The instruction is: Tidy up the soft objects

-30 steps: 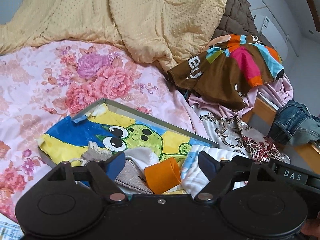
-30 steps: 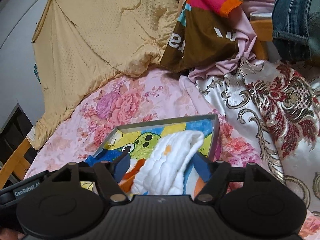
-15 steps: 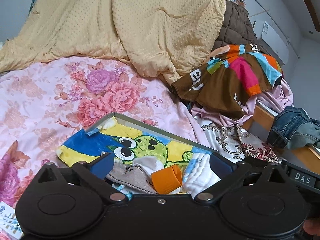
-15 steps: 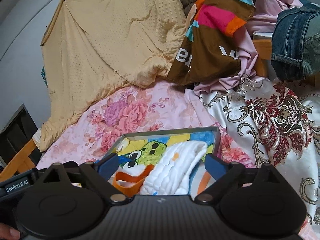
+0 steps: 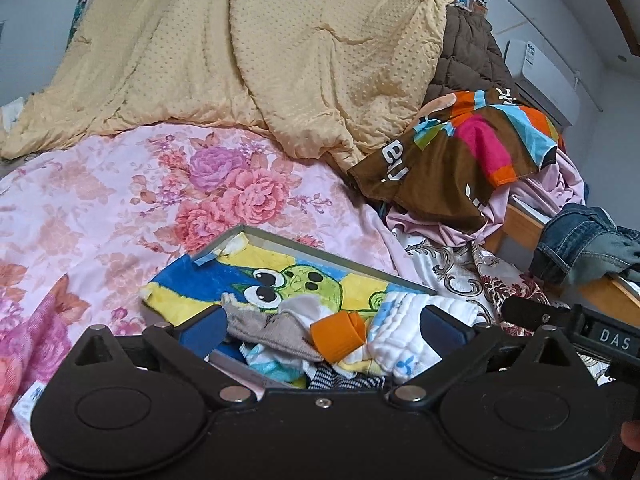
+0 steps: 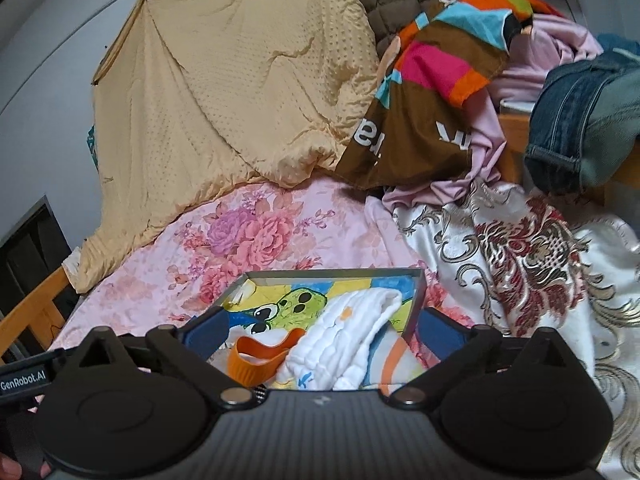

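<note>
Spreading wide with nothing between the pads, the left tool (image 5: 320, 326) and the right tool (image 6: 322, 326), its jaws opening, hover low in frame over the grey box (image 6: 416, 300). A white quilted cloth (image 6: 352, 336), orange cuff (image 6: 256, 360) and grey sock (image 5: 272, 330) lie inside on the cartoon towel (image 5: 304, 280). This looks like a release step; next comes picking another garment from the pile at upper right.
</note>
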Motion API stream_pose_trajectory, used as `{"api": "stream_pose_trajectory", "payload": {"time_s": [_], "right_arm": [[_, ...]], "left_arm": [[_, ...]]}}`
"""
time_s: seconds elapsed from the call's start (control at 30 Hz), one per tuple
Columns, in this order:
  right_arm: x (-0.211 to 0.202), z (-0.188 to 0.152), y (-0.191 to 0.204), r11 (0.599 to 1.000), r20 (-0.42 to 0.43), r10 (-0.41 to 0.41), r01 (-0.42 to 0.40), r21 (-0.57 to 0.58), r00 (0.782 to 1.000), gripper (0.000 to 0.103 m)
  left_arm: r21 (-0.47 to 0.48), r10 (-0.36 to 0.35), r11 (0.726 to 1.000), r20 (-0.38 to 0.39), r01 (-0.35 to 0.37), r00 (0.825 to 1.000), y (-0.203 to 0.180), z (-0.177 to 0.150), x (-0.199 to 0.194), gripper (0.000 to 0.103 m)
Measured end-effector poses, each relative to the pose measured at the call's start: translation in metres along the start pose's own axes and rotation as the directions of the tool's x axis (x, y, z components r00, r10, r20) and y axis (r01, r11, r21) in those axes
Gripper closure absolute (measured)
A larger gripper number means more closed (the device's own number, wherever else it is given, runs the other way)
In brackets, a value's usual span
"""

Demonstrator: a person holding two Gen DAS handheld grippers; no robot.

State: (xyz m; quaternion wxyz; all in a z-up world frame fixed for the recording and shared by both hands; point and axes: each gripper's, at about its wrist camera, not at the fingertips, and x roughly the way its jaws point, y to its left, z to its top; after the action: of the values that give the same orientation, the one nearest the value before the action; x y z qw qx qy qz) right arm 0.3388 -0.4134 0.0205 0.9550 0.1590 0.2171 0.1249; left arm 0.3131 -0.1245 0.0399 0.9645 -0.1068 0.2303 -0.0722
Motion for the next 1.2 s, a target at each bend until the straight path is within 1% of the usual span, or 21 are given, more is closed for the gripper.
{"api": "stream_pose_trajectory", "payload": {"time_s": [0.2,0.33,0.5,0.6,0.73,0.87,1.0,1.2], "right_arm": [[-0.019,-0.009,0.012,0.999,0.024,-0.015,0.016,-0.044,1.0,0.0],[-0.03,-0.018,0.024,0.997,0.037,-0.017,0.02,-0.08,0.999,0.0],[-0.039,-0.027,0.036,0.993,0.014,-0.002,0.004,-0.116,1.0,0.0],[-0.044,-0.029,0.045,0.99,0.018,-0.003,0.006,-0.144,1.0,0.0],[-0.053,-0.032,0.053,0.987,0.03,-0.001,0.006,-0.158,1.0,0.0],[-0.061,-0.043,0.058,0.985,0.01,-0.009,0.01,-0.173,1.0,0.0],[-0.068,-0.053,0.06,0.984,-0.009,-0.021,0.019,-0.176,1.0,0.0],[-0.083,-0.062,0.061,0.985,0.002,-0.027,0.027,-0.171,1.0,0.0]], "left_arm": [[-0.015,-0.03,0.999,-0.013,0.03,0.999,0.006,-0.013,-0.017,0.001],[-0.003,-0.037,0.999,0.001,0.037,0.999,0.009,-0.02,-0.03,0.001],[0.011,-0.034,0.999,0.015,0.034,0.999,0.016,-0.024,-0.047,0.001],[0.009,-0.032,0.999,0.018,0.032,0.999,0.023,-0.027,-0.057,0.001],[0.006,-0.013,1.0,0.025,0.013,1.0,0.034,-0.029,-0.068,0.001],[-0.001,0.01,1.0,0.05,-0.01,0.999,0.04,-0.035,-0.083,0.001],[0.012,-0.001,1.0,0.073,0.0,0.997,0.037,-0.046,-0.098,0.001],[0.035,-0.017,0.999,0.069,0.015,0.997,0.032,-0.058,-0.109,0.001]]}}
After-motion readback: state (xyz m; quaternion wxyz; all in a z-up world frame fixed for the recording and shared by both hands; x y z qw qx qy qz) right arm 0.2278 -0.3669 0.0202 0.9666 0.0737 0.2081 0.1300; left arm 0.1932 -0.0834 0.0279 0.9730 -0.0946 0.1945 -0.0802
